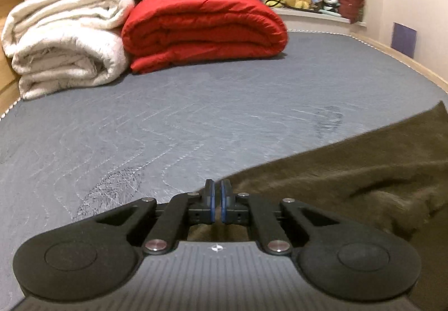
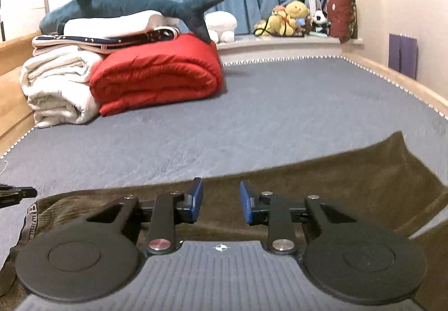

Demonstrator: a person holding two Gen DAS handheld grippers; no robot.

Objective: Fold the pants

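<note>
Dark olive-brown fleecy pants [image 2: 322,171] are spread crosswise beneath the right gripper [image 2: 219,200], held wide open and empty, while the left gripper [image 1: 217,200], nearly closed, is placed at their edge.

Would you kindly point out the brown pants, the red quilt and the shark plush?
brown pants [image 2: 336,171], right wrist view, flat upper fabric.
red quilt [image 1: 201,22], left wrist view, folded front.
shark plush [image 2: 117,4], right wrist view, body.

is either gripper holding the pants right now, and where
The right gripper is open above the brown pants, holding nothing. The left gripper is nearly shut at the pants' edge; whether it pinches fabric cannot be told.
</note>
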